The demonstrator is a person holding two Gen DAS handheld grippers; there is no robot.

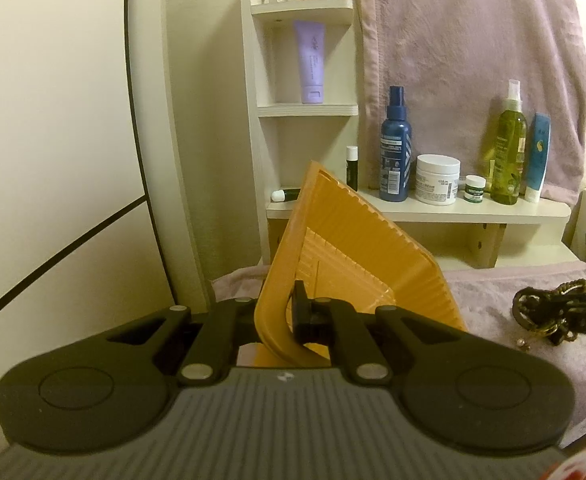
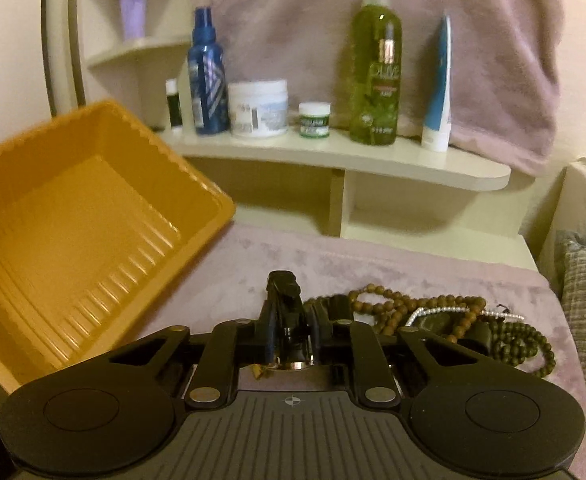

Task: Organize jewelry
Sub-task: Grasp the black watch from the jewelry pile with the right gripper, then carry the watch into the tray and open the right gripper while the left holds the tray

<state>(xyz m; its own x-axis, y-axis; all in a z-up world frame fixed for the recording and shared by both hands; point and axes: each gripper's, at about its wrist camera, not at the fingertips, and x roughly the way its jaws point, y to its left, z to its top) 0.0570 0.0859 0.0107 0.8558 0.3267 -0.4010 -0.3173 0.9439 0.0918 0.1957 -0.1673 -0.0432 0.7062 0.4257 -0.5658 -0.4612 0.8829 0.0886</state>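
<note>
Tray tilted up by the left gripper, dark jewelry piece pinched in the right

Left wrist view: the left gripper (image 1: 289, 316) has its jaws clenched on the rim of the orange tray (image 1: 349, 248), centre frame, tilted steeply; thin, light plastic, likely flexing, best held at the stiff rim. Right wrist view: the right gripper (image 2: 289, 320) jaws are clamped on a small dark piece (image 2: 283, 284), which I can't identify. The bead necklaces (image 2: 453, 320) lie tangled at right on the pink towel (image 2: 373, 256); limp and snag-prone, so lift by one strand.
</note>
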